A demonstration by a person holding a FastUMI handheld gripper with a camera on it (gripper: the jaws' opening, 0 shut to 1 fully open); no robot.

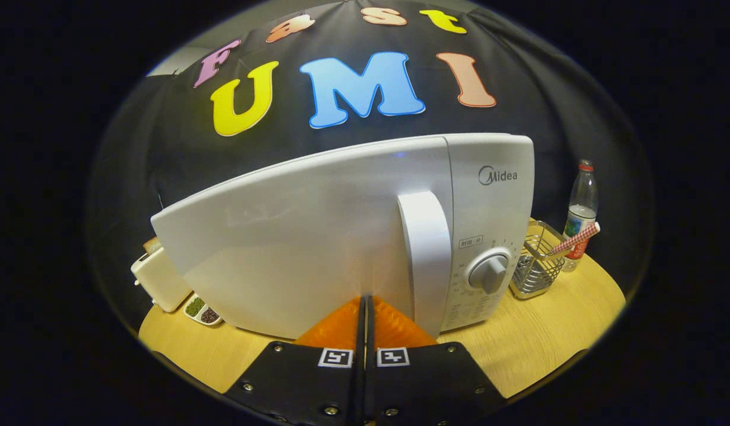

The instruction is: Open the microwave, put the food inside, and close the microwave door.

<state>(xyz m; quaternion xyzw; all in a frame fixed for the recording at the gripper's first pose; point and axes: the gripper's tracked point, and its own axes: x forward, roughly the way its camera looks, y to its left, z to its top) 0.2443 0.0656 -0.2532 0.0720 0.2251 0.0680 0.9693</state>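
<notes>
- The gripper point(365, 302) is shown with its jaws pressed together, nothing held between them, their tips at or very near the microwave door point(294, 236).
- The microwave point(489, 195) stands on the table point(536, 349); the door appears closed.
- The door handle point(427, 260), its long axis upright, lies just ahead and slightly right of the jaws.
- No food can be identified with certainty.
</notes>
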